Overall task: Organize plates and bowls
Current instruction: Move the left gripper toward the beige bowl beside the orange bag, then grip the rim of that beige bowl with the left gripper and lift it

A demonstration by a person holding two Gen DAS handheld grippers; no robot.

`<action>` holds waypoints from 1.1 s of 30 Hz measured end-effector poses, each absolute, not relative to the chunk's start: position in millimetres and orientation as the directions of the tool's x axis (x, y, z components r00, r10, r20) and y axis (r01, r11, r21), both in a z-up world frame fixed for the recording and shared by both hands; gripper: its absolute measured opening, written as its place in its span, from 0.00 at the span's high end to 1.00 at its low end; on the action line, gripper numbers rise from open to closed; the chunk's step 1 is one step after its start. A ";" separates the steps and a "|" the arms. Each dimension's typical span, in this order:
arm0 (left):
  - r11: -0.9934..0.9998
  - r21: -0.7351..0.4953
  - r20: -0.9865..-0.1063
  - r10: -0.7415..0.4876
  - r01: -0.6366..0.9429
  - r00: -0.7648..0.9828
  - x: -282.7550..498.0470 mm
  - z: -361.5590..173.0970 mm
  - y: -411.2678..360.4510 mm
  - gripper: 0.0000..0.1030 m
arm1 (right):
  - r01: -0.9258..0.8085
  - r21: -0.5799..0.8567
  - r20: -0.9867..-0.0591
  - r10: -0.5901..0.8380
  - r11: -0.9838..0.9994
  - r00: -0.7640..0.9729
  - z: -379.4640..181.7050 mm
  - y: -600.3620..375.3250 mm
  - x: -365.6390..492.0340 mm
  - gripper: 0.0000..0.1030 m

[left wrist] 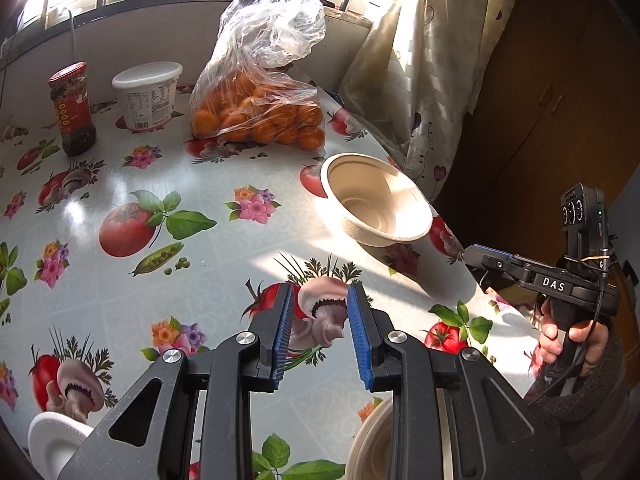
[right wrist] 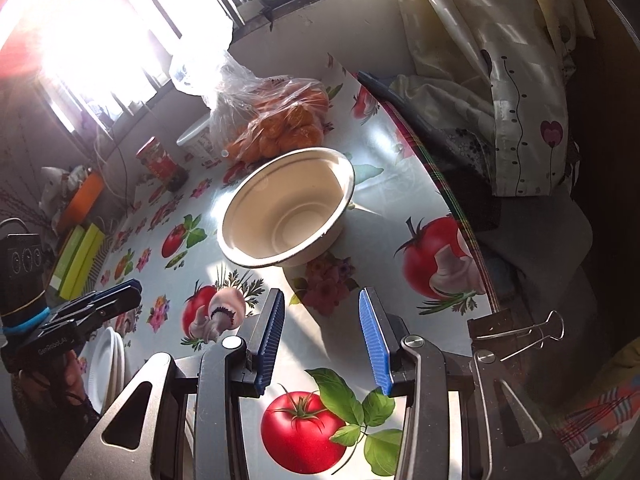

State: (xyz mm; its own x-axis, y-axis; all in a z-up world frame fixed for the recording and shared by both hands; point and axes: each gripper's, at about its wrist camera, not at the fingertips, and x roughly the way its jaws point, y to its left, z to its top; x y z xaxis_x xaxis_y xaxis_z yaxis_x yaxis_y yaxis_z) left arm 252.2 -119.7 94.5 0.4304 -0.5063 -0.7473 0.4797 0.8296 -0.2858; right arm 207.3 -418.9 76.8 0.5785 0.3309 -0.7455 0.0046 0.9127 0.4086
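A beige paper bowl [left wrist: 378, 202] stands upright on the flowered tablecloth near the table's right edge; it also shows in the right wrist view [right wrist: 286, 212], just ahead of my right gripper [right wrist: 322, 304]. My right gripper is open and empty. My left gripper [left wrist: 320, 304] is open and empty over the table's middle, left of the bowl. A second beige bowl [left wrist: 370, 444] shows partly under the left gripper. A white plate [left wrist: 52, 440] lies at the lower left; in the right wrist view a stack of white plates [right wrist: 106, 364] sits below the left gripper [right wrist: 132, 290].
A bag of oranges [left wrist: 260, 116], a white tub [left wrist: 148, 96] and a red-lidded jar [left wrist: 74, 108] stand at the back. A curtain [left wrist: 420, 60] hangs at the right. Green boxes [right wrist: 76, 260] lie at the far left. A binder clip [right wrist: 528, 330] grips the table edge.
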 end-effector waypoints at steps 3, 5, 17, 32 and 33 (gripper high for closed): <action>0.836 -0.263 -0.742 -0.494 0.481 0.453 244.8 110.4 -106.8 0.72 | -0.014 0.401 -0.737 0.331 0.916 0.589 96.0 -428.2 192.7 0.63; 0.843 -0.226 -0.736 -0.476 0.488 0.481 239.6 125.7 -100.7 0.72 | -0.037 0.400 -0.719 0.339 0.916 0.607 114.8 -432.6 183.9 0.63; 0.817 -0.216 -0.676 -0.521 0.535 0.521 256.7 177.7 -114.9 0.72 | -0.111 0.331 -0.679 0.318 0.937 0.662 177.4 -438.5 183.3 0.62; 0.770 -0.296 -0.794 -0.527 0.565 0.303 340.8 103.4 -186.9 0.72 | -0.003 0.376 -0.797 0.325 0.927 0.509 96.4 -429.9 294.5 0.63; 0.762 -0.301 -0.797 -0.530 0.573 0.287 342.8 99.4 -190.2 0.72 | 0.004 0.380 -0.801 0.326 0.925 0.502 91.6 -429.9 298.7 0.63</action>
